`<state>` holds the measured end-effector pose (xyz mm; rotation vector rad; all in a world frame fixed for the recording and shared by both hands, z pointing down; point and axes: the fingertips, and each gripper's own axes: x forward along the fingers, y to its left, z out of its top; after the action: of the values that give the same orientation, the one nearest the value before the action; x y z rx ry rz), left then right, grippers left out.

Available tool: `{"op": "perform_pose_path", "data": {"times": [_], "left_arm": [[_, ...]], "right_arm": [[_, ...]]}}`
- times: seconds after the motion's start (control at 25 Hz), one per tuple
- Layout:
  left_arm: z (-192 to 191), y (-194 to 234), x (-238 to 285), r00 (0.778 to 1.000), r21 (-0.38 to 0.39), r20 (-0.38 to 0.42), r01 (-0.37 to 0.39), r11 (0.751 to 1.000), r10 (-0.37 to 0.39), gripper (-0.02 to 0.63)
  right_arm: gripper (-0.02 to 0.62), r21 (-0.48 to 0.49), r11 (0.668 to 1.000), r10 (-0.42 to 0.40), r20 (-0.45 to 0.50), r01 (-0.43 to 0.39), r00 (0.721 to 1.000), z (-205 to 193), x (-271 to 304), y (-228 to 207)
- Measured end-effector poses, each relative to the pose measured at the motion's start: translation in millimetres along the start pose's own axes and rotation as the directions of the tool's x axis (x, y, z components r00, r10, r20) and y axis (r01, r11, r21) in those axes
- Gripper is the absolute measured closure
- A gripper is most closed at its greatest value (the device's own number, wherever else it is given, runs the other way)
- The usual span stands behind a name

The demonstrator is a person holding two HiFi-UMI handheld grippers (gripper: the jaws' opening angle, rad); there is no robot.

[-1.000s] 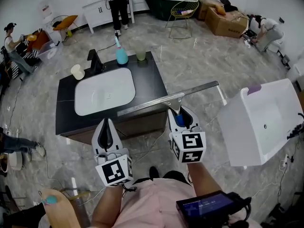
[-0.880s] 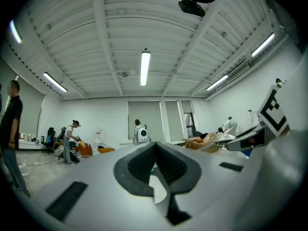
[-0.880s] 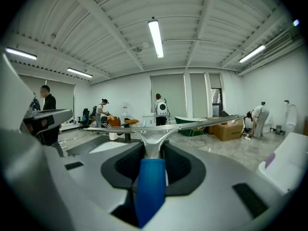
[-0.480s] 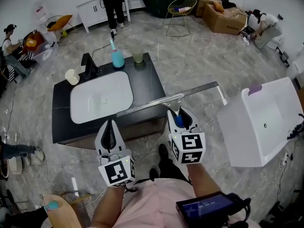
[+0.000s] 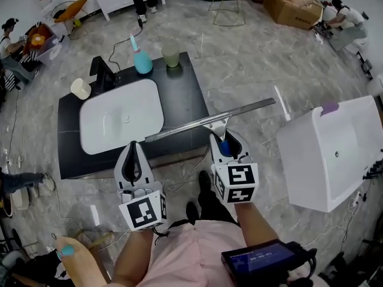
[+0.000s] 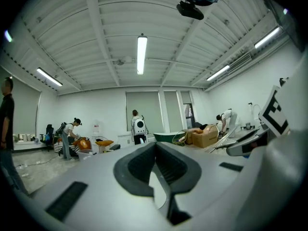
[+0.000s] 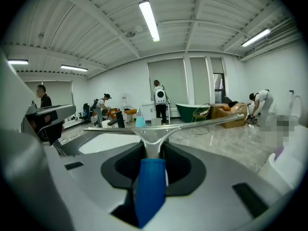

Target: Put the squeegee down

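Observation:
The squeegee [image 5: 209,121] has a long metal blade and a blue handle [image 7: 150,186]. My right gripper [image 5: 224,140] is shut on that handle and holds the blade crosswise, in the air over the front right corner of the black counter [image 5: 191,100]. In the right gripper view the blade [image 7: 159,127] spans the picture above the white basin [image 7: 103,142]. My left gripper [image 5: 134,148] hangs beside it at the counter's front edge, shut with nothing in it; in the left gripper view its jaws [image 6: 156,150] meet at the middle.
The counter carries a white sink basin [image 5: 119,115], a black faucet [image 5: 100,70], a blue bottle [image 5: 142,61], a green cup [image 5: 171,55] and a white cup [image 5: 80,88]. A white tub [image 5: 332,151] stands at the right. Cables lie on the floor [image 5: 251,52]. People work at the room's edges.
Both grippers have sunk and come nearer the counter's front edge, with the head view following. The squeegee stays in the right gripper, its blade now over the counter's front right corner.

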<state>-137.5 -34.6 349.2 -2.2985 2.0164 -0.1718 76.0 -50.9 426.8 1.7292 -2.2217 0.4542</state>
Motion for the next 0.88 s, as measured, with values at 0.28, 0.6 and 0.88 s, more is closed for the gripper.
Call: {"op": "perform_pose_path", "data": {"times": [0.28,0.6,0.88], "left_arm": [[2,-5,45,0.999,0.018,-0.020,-0.032,0.999,0.032,0.597],[23,-10,83,0.995,0.054,0.002,-0.096,0.994,0.096,0.597],[37,-3,101,0.989,0.065,0.021,-0.149,0.987,0.148,0.597]], "right_arm": [[0.473,0.008,0.999,0.045,-0.026,-0.044,0.999,12,48,-19],[0.472,-0.009,0.993,0.118,-0.024,-0.118,0.993,40,93,-33],[0.472,-0.024,0.986,0.163,0.005,-0.163,0.987,68,119,-36]]}}
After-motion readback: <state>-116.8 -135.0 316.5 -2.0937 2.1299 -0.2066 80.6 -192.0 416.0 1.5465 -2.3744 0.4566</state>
